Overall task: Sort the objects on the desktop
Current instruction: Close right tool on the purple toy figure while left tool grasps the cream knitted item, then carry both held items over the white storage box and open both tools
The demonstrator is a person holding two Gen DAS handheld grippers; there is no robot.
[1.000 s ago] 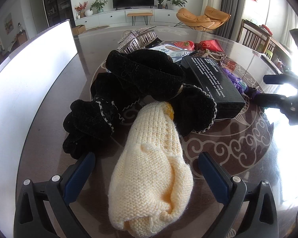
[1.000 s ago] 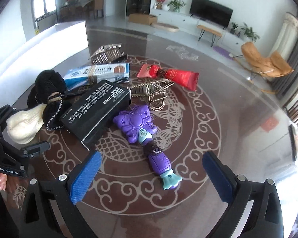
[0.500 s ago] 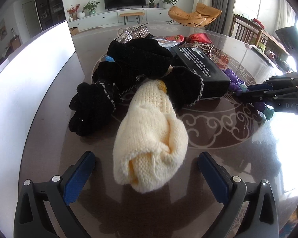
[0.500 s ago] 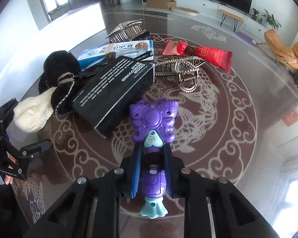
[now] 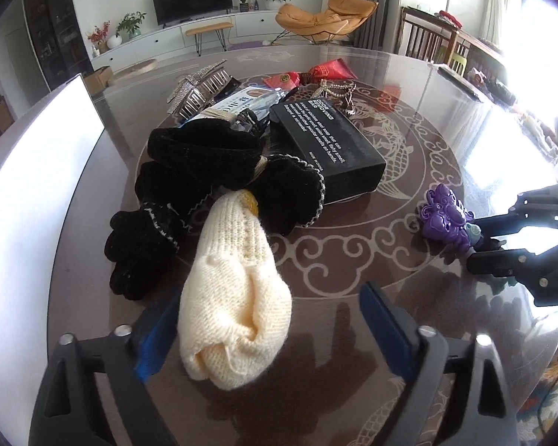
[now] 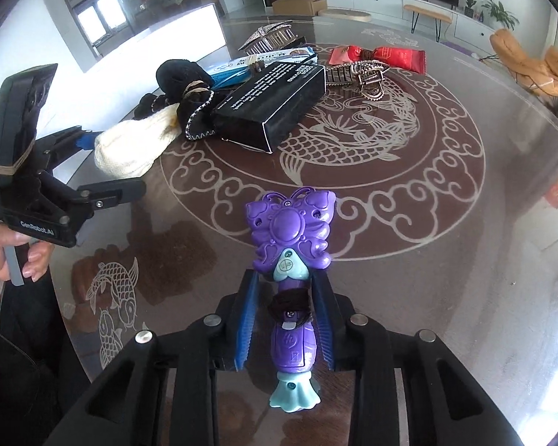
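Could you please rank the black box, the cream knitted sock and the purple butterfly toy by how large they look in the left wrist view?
1. Cream knitted sock, though it lies nearest the camera.
2. Black box, not much smaller.
3. Purple butterfly toy, clearly smallest.

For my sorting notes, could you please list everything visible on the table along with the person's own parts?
Purple plastic butterfly toy with teal tail: one, near the front, between the right jaws.
Cream knitted sock: one, left, between the left jaws.
Black fuzzy gloves: a heap, behind the sock.
Black printed box: one, centre.
Blue-white packet: one, behind the box.
Red wrapped packet: one, far side.
Beaded metal clip: one, beside the red packet.
Silver comb clip: one, far left.
Left hand-held gripper: closing.
Right hand-held gripper: opening.
Hand: one, lower left.
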